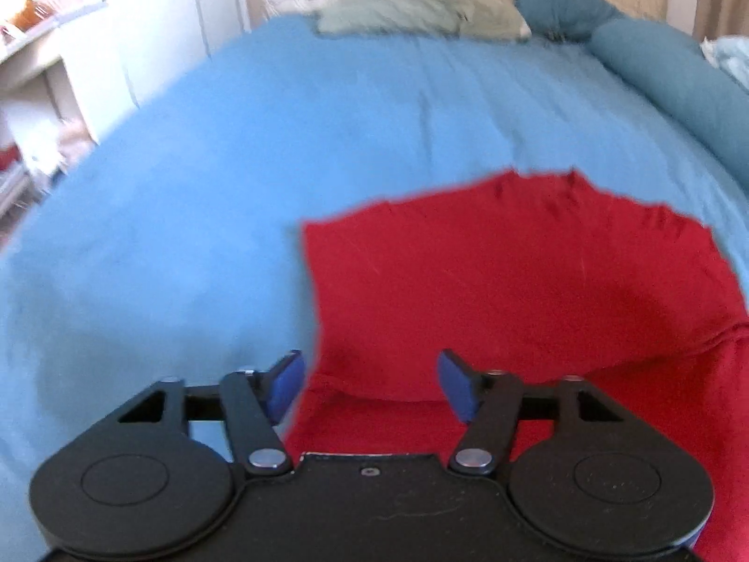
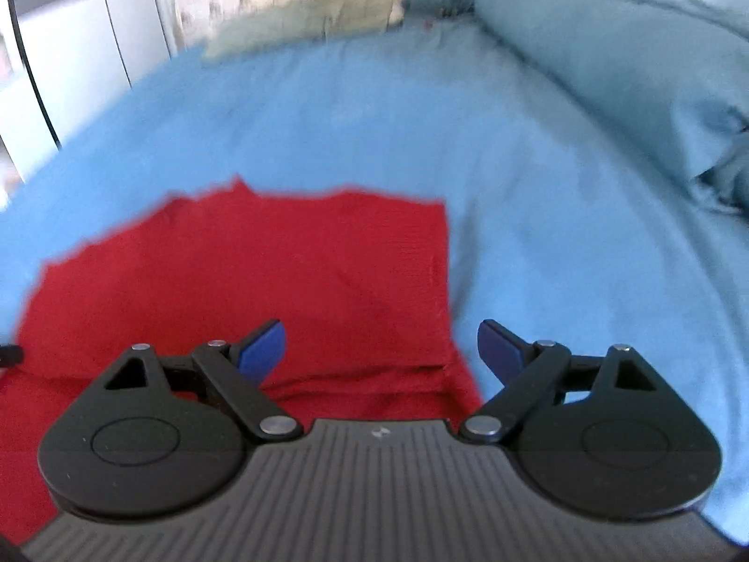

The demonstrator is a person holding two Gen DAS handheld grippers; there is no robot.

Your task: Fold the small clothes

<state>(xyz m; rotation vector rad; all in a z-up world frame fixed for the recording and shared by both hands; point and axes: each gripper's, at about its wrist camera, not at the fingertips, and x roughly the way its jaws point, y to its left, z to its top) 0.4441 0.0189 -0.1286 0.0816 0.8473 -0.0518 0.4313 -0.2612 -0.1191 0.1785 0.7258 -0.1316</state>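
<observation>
A red garment [image 1: 505,281] lies spread on a light blue bedspread [image 1: 224,178], with a folded-over flap near me; it also shows in the right wrist view [image 2: 262,276]. My left gripper [image 1: 370,384] is open and empty, hovering over the garment's near left edge. My right gripper [image 2: 381,351] is open and empty, over the garment's near right edge, with its right finger above the bedspread [image 2: 561,215]. Both views are blurred.
Pillows [image 1: 421,14] lie at the head of the bed. A teal rolled duvet [image 1: 679,84] runs along the right side, also in the right wrist view [image 2: 608,56]. White furniture [image 1: 70,70] stands to the left of the bed.
</observation>
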